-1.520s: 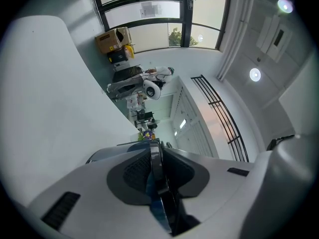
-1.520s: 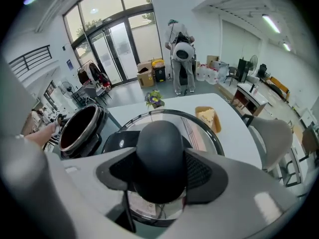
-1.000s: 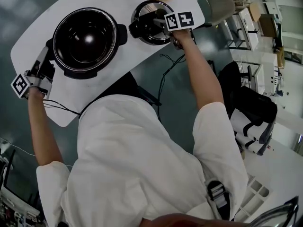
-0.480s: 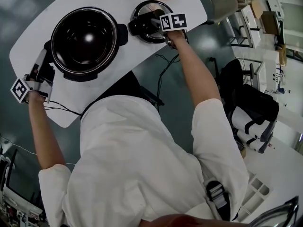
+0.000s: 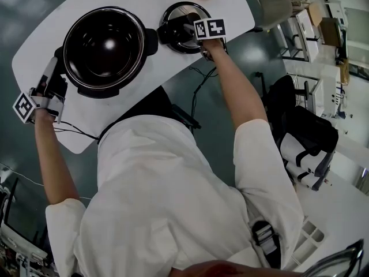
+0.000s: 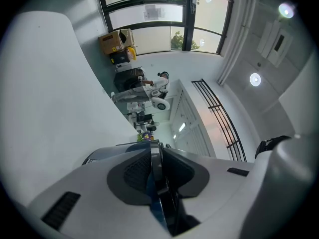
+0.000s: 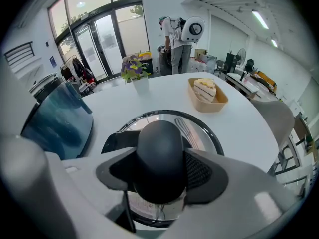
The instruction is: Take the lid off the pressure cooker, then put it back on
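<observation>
The open pressure cooker point(image 5: 105, 46) stands on the white table point(image 5: 34, 45), its dark bowl bare; its bluish side shows in the right gripper view point(image 7: 57, 123). My left gripper point(image 5: 53, 74) is at the cooker's left side, shut on its thin black side handle point(image 6: 160, 193). The round lid point(image 5: 173, 13) lies to the cooker's right, down at the tabletop. My right gripper point(image 5: 190, 29) points steeply down over it. Its pads point(image 7: 199, 171) are shut on the lid's black knob point(image 7: 159, 148), with the shiny lid rim point(image 7: 202, 128) showing around it.
A small bowl with a piece of cake point(image 7: 208, 94) sits behind the lid, and a vase of flowers point(image 7: 135, 73) farther back. A cable point(image 5: 202, 91) hangs off the table's near edge. A grey chair point(image 5: 268, 4) stands to the right.
My right gripper has sunk a little with the lid, down toward the tabletop. My left gripper has stayed on the cooker's handle.
</observation>
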Demonstrator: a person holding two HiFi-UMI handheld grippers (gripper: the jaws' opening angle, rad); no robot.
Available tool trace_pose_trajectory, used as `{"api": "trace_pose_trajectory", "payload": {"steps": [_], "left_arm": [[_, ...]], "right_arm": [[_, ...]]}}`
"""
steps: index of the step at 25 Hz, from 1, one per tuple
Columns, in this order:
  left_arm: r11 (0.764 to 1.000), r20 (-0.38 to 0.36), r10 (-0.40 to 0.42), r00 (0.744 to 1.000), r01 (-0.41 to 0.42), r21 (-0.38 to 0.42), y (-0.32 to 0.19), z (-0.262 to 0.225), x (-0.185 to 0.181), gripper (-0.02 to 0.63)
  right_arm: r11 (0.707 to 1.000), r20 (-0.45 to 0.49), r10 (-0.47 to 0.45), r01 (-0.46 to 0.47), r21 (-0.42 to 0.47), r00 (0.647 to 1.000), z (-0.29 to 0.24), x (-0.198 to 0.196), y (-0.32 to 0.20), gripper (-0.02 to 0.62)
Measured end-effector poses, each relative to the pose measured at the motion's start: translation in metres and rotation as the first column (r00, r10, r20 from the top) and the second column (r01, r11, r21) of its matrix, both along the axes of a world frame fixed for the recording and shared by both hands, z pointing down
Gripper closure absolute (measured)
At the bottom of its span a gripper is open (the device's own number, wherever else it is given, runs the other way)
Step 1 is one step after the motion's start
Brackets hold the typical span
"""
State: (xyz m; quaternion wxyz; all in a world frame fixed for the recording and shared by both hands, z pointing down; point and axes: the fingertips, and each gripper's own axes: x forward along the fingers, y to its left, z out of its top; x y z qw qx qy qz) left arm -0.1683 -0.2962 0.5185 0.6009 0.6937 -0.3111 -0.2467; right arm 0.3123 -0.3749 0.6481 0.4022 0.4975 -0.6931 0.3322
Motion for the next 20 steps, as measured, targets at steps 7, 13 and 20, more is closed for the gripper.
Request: {"api": "trace_pose_trajectory", "payload": {"steps": [7, 13, 20], "left_arm": [[1.000, -0.040, -0.021, 0.999, 0.022, 0.022, -0.003, -0.004, 0.000, 0.526], [0.999, -0.011, -0.033, 0.999, 0.033, 0.023, 0.000, -0.005, 0.000, 0.525], [0.998, 0.133, -0.038, 0.990, 0.029, 0.063, 0.000, -0.011, -0.010, 0.524]], "right_arm": [[1.000, 0.038, -0.004, 0.003, 0.018, 0.999, -0.003, -0.001, -0.001, 0.314], [0.998, 0.044, -0.043, 0.041, 0.050, 0.998, -0.015, -0.001, -0.001, 0.302], [0.940, 0.190, -0.137, 0.067, 0.336, 0.972, -0.113, -0.043, -0.001, 0.304]]}}
